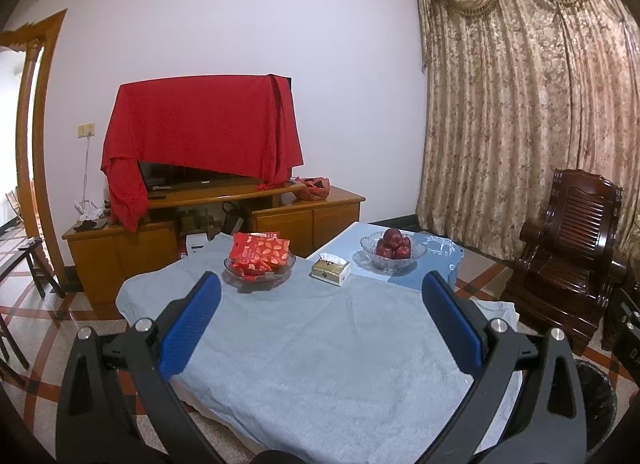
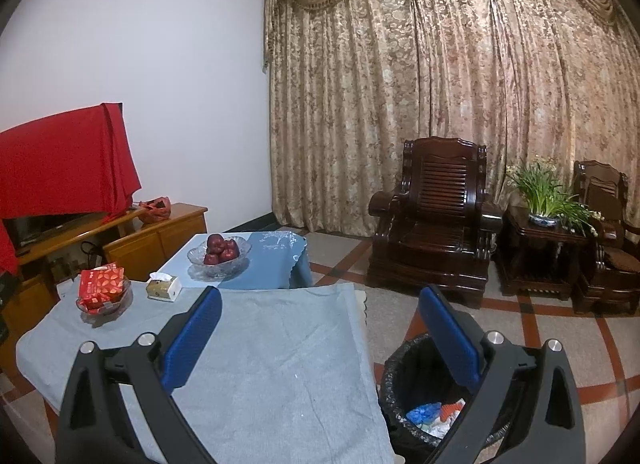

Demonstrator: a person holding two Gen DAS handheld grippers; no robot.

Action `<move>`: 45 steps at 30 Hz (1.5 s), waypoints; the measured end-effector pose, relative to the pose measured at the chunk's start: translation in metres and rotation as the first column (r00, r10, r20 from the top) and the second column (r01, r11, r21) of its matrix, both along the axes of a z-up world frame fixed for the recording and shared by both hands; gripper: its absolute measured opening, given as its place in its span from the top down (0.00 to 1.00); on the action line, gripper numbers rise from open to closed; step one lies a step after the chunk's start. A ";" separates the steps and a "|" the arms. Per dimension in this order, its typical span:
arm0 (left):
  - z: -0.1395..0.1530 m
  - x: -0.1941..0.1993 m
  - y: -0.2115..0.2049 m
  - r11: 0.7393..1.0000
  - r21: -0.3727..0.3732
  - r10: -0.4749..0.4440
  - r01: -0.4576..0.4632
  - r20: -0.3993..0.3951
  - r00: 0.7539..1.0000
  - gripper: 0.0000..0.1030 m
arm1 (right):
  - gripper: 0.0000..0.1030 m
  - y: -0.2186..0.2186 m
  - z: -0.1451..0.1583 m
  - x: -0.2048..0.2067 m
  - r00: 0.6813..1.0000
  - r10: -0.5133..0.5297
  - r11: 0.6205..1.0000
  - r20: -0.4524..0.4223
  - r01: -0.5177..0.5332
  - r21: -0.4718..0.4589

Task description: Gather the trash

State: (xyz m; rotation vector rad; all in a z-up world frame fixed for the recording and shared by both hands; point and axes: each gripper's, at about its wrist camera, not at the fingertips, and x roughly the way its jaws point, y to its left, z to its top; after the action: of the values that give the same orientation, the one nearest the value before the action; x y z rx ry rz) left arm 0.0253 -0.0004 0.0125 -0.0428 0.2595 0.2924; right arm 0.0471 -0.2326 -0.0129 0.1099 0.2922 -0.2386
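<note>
A black trash bin lined with a black bag stands on the floor right of the table; blue, red and white wrappers lie inside it. Its rim also shows in the left wrist view. My left gripper is open and empty above the grey cloth on the table. My right gripper is open and empty, its right finger over the bin and its left finger over the table.
On the table stand a glass bowl of red packets, a tissue box and a glass bowl of apples. A TV cabinet is behind, dark wooden armchairs and a potted plant to the right.
</note>
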 end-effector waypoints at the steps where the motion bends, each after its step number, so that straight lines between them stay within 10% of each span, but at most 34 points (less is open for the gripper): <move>1: 0.000 0.000 0.000 1.000 -0.002 -0.002 0.002 -0.001 1.000 0.05 | 0.06 0.000 0.000 0.000 1.000 0.001 1.000 -0.001 -0.001 -0.001; 45: 0.000 -0.010 -0.002 1.000 -0.013 -0.003 0.003 0.013 1.000 0.05 | 0.06 0.002 0.003 -0.008 1.000 0.000 1.000 0.011 0.000 -0.015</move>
State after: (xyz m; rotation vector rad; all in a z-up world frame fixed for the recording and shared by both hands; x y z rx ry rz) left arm 0.0153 -0.0028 0.0120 -0.0574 0.2485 0.2876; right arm 0.0387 -0.2309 -0.0095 0.0961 0.2797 -0.2398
